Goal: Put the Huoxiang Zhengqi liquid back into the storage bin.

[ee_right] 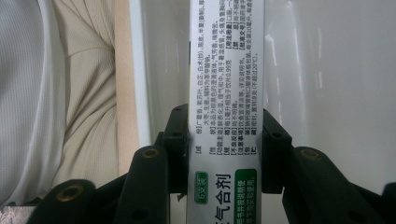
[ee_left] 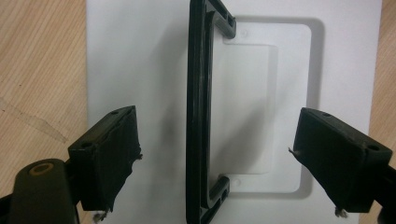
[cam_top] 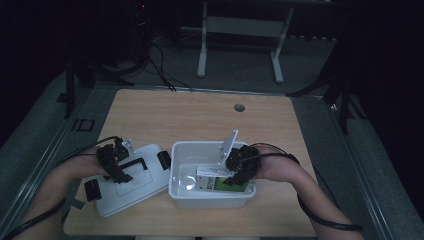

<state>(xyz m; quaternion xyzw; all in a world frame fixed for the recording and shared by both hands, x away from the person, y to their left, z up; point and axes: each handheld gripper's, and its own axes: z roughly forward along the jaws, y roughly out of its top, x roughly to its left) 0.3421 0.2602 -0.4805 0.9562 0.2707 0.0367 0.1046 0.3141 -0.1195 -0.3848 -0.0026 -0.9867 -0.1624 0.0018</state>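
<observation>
A white plastic bin (cam_top: 180, 192) stands on the wooden table, its lid (cam_top: 145, 186) lying flat to its left with a black handle (ee_left: 198, 112) on top. My left gripper (cam_top: 114, 161) hovers over the lid, open, its jaws either side of the handle without touching it. My right gripper (cam_top: 239, 172) reaches down into the bin, shut on a white and green medicine box (ee_right: 226, 93) printed with small text. Both pads (ee_right: 177, 140) press the box's narrow sides. The box (cam_top: 212, 181) sits low inside the bin.
The bin's white wall (ee_right: 140, 70) runs beside the box, with the person's light clothing beyond it. A round cable hole (cam_top: 239, 107) marks the table's far side. Cables trail from both grippers. A desk frame (cam_top: 240, 30) stands on the floor behind.
</observation>
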